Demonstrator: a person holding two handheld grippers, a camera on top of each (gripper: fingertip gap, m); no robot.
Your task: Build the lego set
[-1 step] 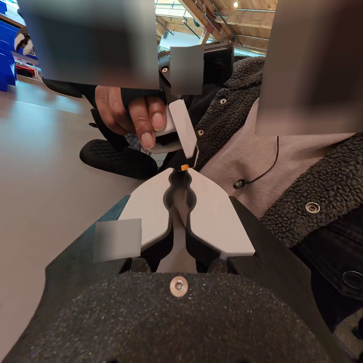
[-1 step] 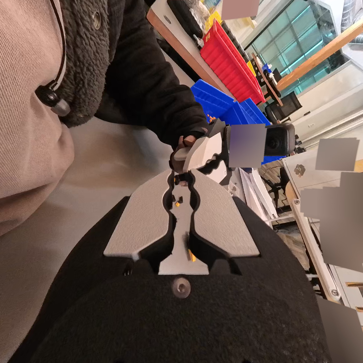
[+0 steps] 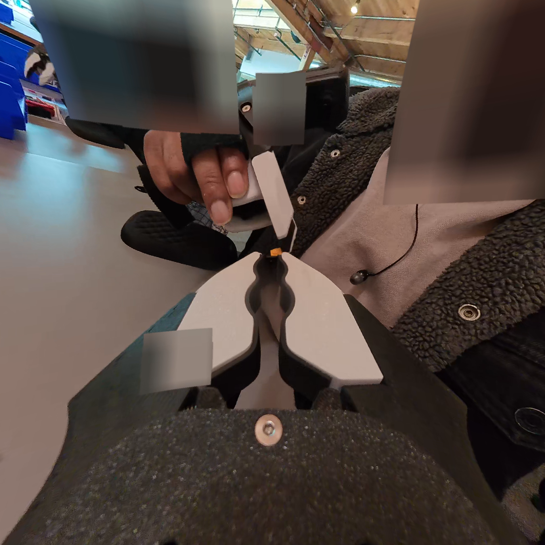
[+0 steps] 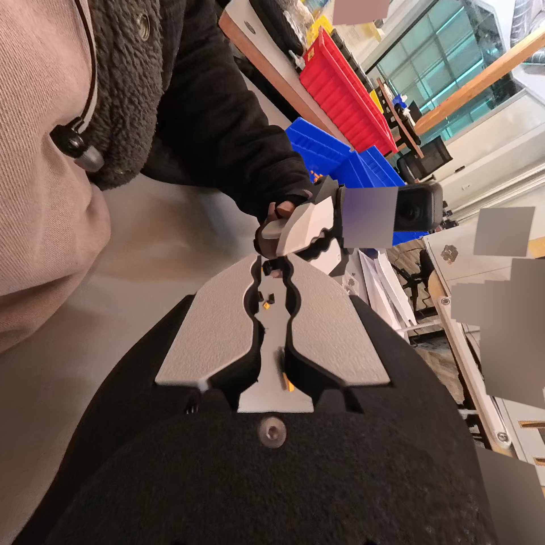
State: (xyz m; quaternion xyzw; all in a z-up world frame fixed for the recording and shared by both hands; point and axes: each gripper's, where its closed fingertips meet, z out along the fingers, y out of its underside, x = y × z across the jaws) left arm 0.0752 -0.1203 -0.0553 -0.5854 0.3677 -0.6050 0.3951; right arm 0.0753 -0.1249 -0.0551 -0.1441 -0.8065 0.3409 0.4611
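Note:
In the left wrist view my left gripper (image 3: 271, 256) is nearly shut, its tips pinching a tiny orange and black lego piece (image 3: 275, 251). My right gripper (image 3: 284, 236), held by a hand, comes down from above and meets the same piece tip to tip. In the right wrist view my right gripper (image 4: 272, 261) is shut on a small black lego piece (image 4: 269, 267). The left gripper (image 4: 267, 250) touches it from beyond. Both are held in the air close to the person's chest.
Loose black and orange pieces (image 4: 267, 300) and an orange piece (image 4: 287, 383) lie on the grey table (image 3: 59, 265) below. A black padded object (image 3: 177, 239) rests at the table edge. Blue bins (image 4: 339, 159) and a red bin (image 4: 345, 97) stand behind. The grippers are tip to tip, or close to it.

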